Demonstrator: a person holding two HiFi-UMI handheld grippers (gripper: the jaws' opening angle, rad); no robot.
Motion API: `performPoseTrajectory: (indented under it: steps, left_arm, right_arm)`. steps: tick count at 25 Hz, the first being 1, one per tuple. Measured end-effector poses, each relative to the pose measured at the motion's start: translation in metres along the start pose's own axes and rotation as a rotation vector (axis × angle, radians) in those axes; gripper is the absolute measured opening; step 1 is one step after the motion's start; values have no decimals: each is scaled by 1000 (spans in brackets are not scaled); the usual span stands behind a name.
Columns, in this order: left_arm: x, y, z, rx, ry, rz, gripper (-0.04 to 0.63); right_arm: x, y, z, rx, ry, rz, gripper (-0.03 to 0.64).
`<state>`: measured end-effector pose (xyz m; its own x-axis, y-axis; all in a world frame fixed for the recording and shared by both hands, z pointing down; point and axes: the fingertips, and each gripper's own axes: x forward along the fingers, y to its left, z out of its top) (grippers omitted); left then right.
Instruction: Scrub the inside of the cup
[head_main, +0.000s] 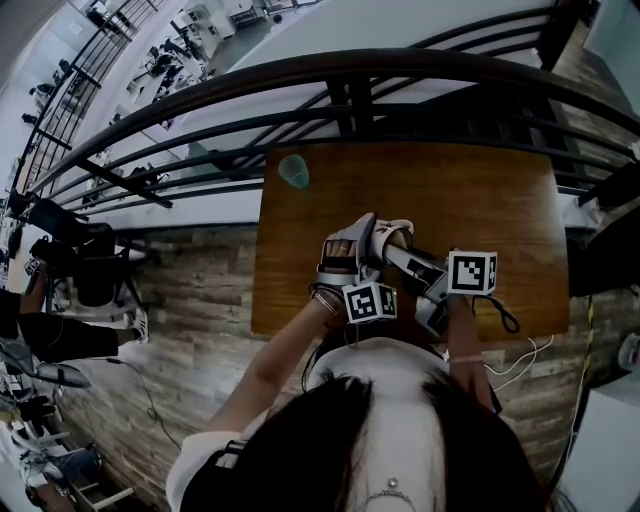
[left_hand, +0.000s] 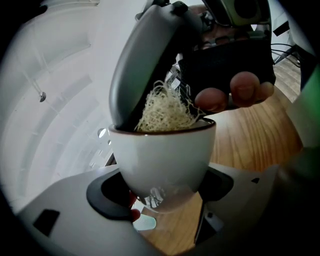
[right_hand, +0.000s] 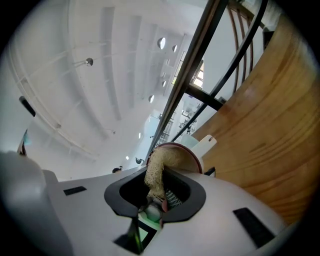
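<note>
While the left gripper (left_hand: 162, 194) clamps the white cup (left_hand: 165, 150), the right gripper (right_hand: 155, 199) pinches a fibrous scrubber (right_hand: 156, 172) — its free end inside the cup, entering from 12 o'clock.

Glossy, smooth white glaze on the cup (left_hand: 165, 160); rough, straw-like fibre on the scrubber (left_hand: 167, 112); satin-finished wood grain on the table (left_hand: 250, 145).

right gripper (right_hand: 154, 201): gripping fibre scrubber (right_hand: 155, 172) | scrubber tip: in cup (right_hand: 189, 155) | wooden table (right_hand: 267, 130): at right
</note>
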<state>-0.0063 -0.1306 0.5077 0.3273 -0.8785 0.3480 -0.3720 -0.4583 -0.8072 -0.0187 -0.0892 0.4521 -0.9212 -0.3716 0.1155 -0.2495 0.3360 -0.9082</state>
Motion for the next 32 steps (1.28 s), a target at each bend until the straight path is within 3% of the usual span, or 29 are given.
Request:
performPoseTrajectory:
  steps: [3,11,32]
  left_arm:
    - [0,-1,0,-5,-3,-16,388]
    - [1,-6,2,15,-26,-45,388]
    - [4,-11,-8,71,-11,-97,388]
  right_arm:
    - [1,2,-1,-20,17,-7,81]
    - [3,0,-5,-199,130,-67,81]
    - [13,-3,-24,-438,376,-130,81]
